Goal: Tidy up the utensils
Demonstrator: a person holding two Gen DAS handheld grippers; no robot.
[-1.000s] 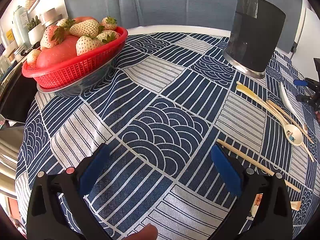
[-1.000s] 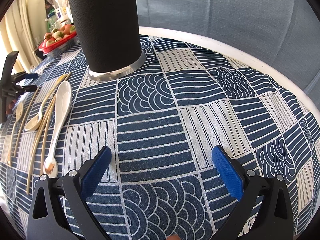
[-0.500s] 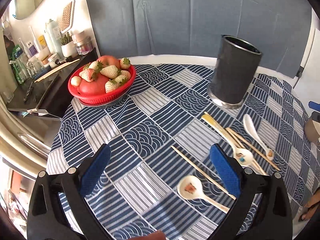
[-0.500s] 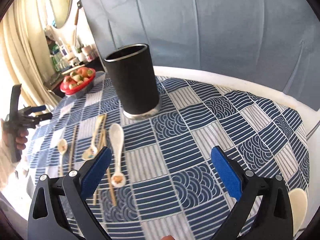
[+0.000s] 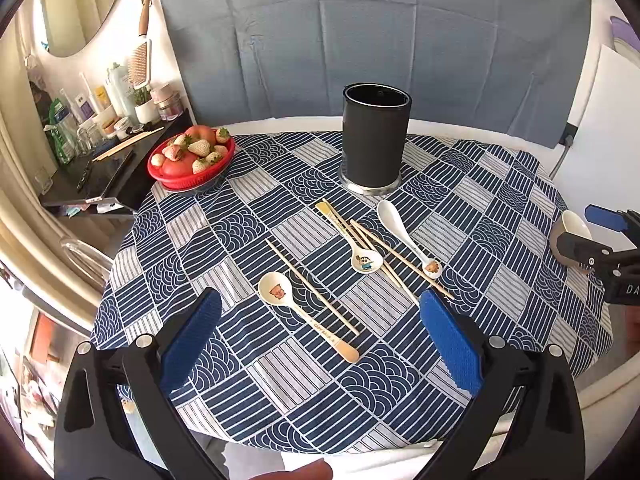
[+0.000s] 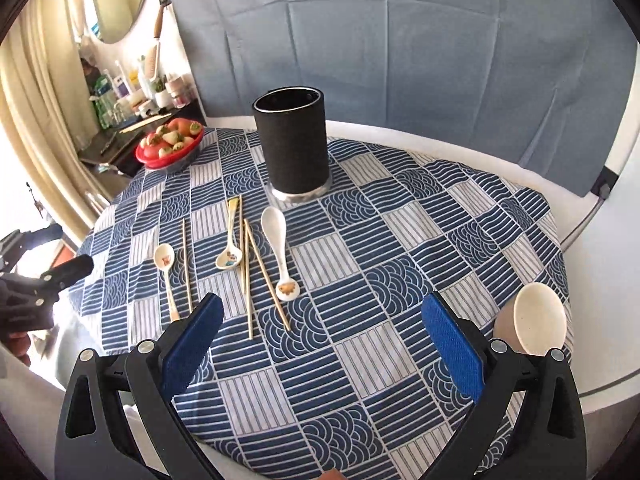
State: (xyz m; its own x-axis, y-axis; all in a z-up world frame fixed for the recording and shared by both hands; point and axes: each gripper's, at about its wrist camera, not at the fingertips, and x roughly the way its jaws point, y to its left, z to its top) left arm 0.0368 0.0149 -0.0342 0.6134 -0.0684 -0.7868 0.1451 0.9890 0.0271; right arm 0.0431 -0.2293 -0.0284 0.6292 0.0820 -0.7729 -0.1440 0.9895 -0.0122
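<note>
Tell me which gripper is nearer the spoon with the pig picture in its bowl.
Left. The left gripper hangs open right over the pig spoon, which lies between its fingers. The right gripper is open further along the table edge, beyond the chopsticks.

Possibly "CAPYBARA" along the nearest spoon handle; letters blurred.

Black cylindrical utensil holder stood upright, open-topped, at table's far side. Three ceramic spoons and loose wooden chopsticks scattered flat before it.
</note>
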